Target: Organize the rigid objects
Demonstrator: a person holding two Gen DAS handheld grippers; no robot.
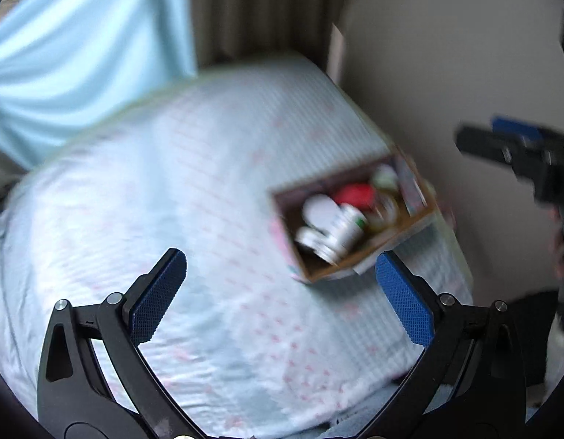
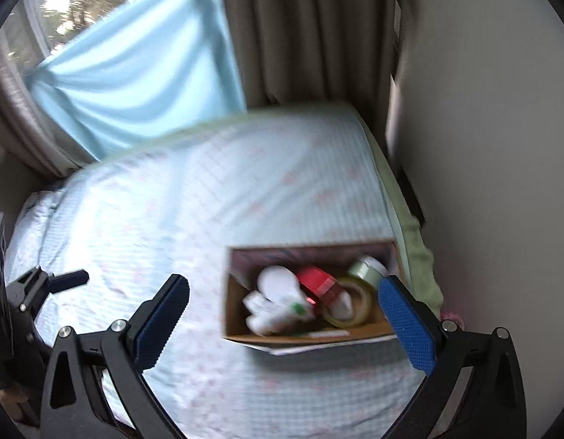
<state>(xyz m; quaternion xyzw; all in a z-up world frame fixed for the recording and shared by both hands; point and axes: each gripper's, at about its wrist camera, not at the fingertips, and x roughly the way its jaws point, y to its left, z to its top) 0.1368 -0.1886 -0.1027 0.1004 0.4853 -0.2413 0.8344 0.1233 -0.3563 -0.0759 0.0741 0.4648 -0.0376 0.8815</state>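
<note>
The left gripper [image 1: 281, 282] hung over the bed [image 1: 172, 190] with its fingers [image 1: 158, 294] spread wide and nothing between them; the cardboard box [image 1: 358, 256] sat on the bed just beyond the right fingertip. The right gripper [image 2: 283, 307] was likewise spread and empty; the box [image 2: 232, 314] lay between and just past its fingers [image 2: 161, 323], nearer the right one, holding a white bottle [image 2: 278, 289], a red container [image 2: 316, 283] and a tape roll [image 2: 355, 307], all blurred.
</note>
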